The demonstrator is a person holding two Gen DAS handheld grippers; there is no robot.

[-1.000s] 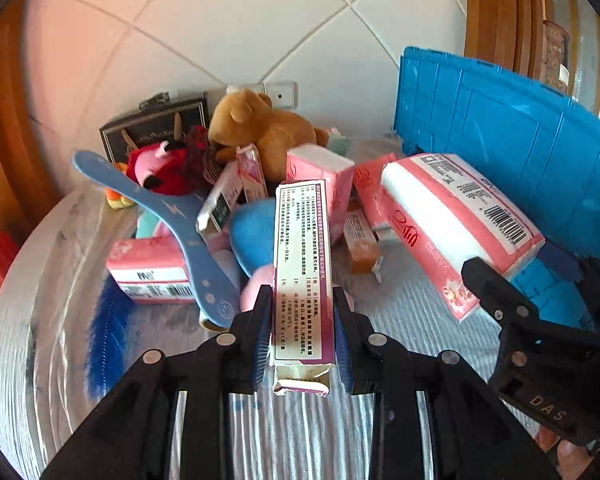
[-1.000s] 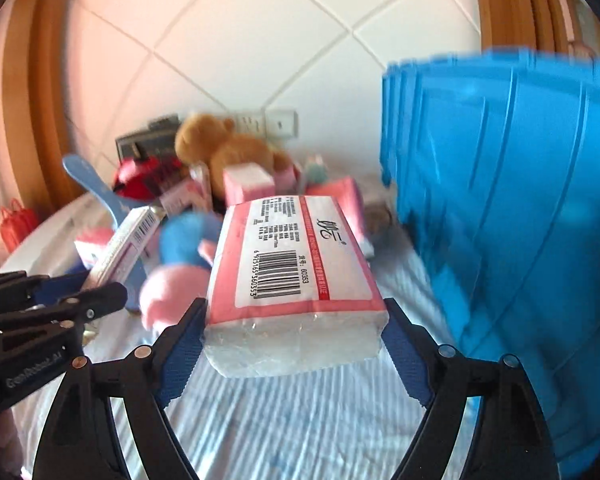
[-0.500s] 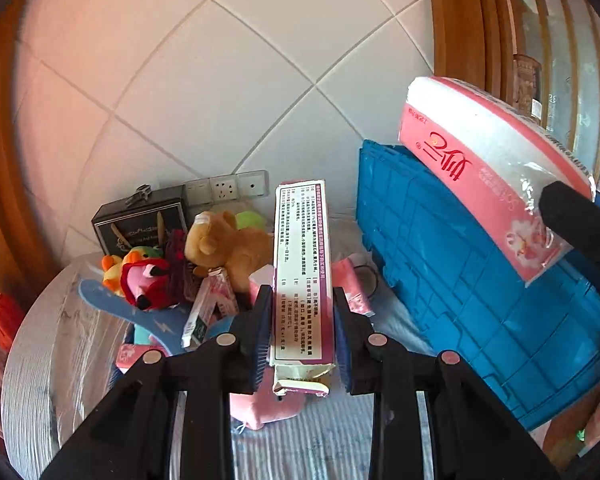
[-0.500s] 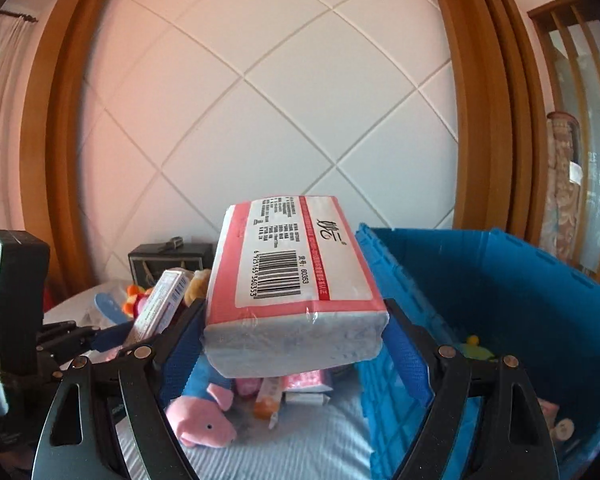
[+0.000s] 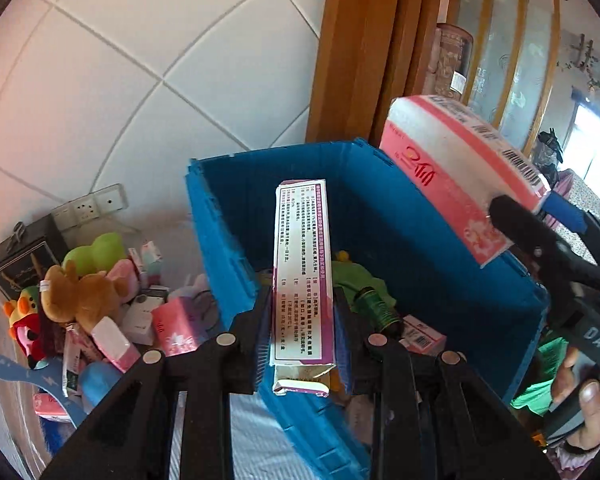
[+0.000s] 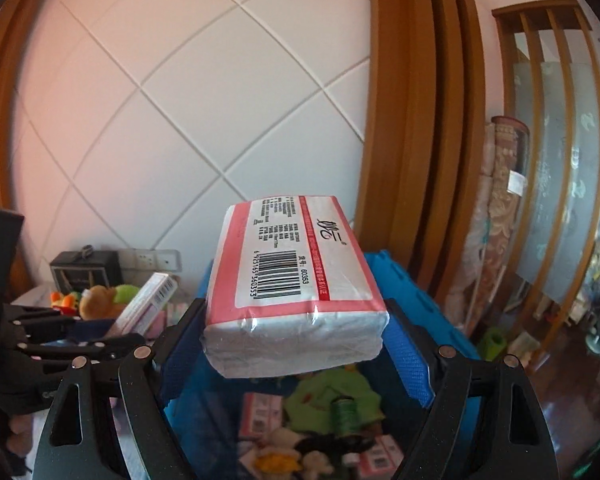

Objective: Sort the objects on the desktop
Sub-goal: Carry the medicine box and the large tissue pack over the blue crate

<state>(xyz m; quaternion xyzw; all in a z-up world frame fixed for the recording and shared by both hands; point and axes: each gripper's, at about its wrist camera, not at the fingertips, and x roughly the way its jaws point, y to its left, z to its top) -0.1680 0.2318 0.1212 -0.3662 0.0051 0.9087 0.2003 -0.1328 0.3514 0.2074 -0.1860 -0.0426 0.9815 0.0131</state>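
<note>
Left hand-held gripper [image 5: 303,322]: pinched nearly closed on a slim printed carton [image 5: 302,272], pads on its two long sides near the lower end, so the box stands out lengthwise ahead of the fingers and clears the crate wall.
Right hand-held gripper [image 6: 296,344]: spread wide, clamped across the short ends of a pink-and-white tissue pack [image 6: 294,280], held flat with the barcode up; a soft pack that broad needs the wide span.
Blue crate [image 5: 228,240]: open-topped, directly under both loads; I'd judge both are poised for dropping in.
Crate contents: a green spool [image 6: 343,414], green cloth, small pink boxes; the rest is too blurred to name.
Bench pile [image 5: 100,312]: teddy bear [image 5: 82,292], plush toys and tissue packs left of the crate, unsorted.
</note>
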